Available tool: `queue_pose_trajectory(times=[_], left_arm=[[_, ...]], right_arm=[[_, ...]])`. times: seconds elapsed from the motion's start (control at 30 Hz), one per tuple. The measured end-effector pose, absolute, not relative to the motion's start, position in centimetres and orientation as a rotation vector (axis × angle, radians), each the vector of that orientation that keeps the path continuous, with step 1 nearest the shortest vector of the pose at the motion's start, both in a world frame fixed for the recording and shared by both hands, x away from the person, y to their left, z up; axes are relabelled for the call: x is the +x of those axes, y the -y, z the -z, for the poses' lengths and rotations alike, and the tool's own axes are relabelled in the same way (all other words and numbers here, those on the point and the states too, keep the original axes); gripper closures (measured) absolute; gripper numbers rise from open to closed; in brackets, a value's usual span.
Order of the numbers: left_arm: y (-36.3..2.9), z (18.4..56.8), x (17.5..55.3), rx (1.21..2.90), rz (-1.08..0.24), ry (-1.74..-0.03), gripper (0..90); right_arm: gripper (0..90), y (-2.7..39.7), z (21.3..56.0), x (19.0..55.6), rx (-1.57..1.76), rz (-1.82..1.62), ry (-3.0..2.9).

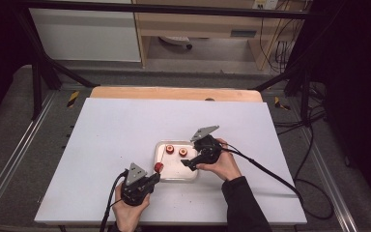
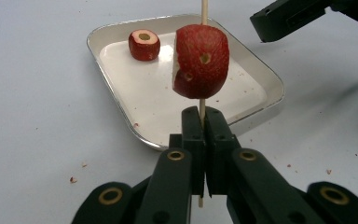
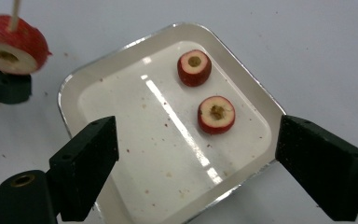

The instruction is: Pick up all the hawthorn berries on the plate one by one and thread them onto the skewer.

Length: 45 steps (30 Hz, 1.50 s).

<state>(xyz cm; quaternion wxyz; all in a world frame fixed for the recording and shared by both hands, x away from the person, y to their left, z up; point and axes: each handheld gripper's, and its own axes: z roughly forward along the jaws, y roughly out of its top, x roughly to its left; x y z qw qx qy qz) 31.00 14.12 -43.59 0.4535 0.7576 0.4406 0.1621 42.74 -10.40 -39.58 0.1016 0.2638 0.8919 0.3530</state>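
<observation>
My left tool [image 2: 202,122] is clamped tight on a thin wooden skewer [image 2: 204,11], jaws fully together with the stick pinched between them. The skewer stands roughly upright in the left gripper view and runs through a cored red fruit chunk with pale flesh [image 2: 201,61] that sits just above the jaw tips. In the high view, left tool [image 1: 153,178] is at the near-left corner of the tray, with the skewered chunk [image 1: 159,167] right at the tray's edge.

My right tool [image 3: 196,172] is wide open, nothing between the jaws. It hangs over the shallow rectangular metal tray [image 3: 261,100], jaws straddling its near end in the right gripper view. In the high view, right tool [image 1: 187,164] sits at the tray's right side, hand behind it.

Two more cored red fruit pieces lie loose in the tray, apart from each other: one with cut face up [image 3: 216,115], nearer the right tool, the other [image 3: 194,67] beyond it. Both are clear of the right tool's jaws. Small crumbs are scattered on the tray floor.

Tray rests on the white worktop [image 1: 116,130], right of centre and towards my side.
</observation>
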Motion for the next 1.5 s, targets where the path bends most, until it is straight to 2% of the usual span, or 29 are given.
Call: queue_pose_trajectory(times=[0.37,0.73,1.0,1.5], left_arm=[[-14.3,43.7,31.1,1.885,-0.395,-1.082,88.2],[-14.7,43.8,31.1,1.893,-0.399,-1.076,88.2],[-14.8,43.9,31.1,1.901,-0.397,-1.076,88.2],[-14.8,43.9,31.1,1.903,-0.395,-1.075,88.2]], right_arm=[[18.9,8.3,39.8,45.5,0.698,-0.82,-2.776],[43.2,6.2,40.8,48.1,0.705,-0.701,-2.897],[51.4,5.7,41.2,48.7,0.764,-0.646,-2.92],[57.6,5.5,41.5,49.0,1.009,-0.632,-2.894]])
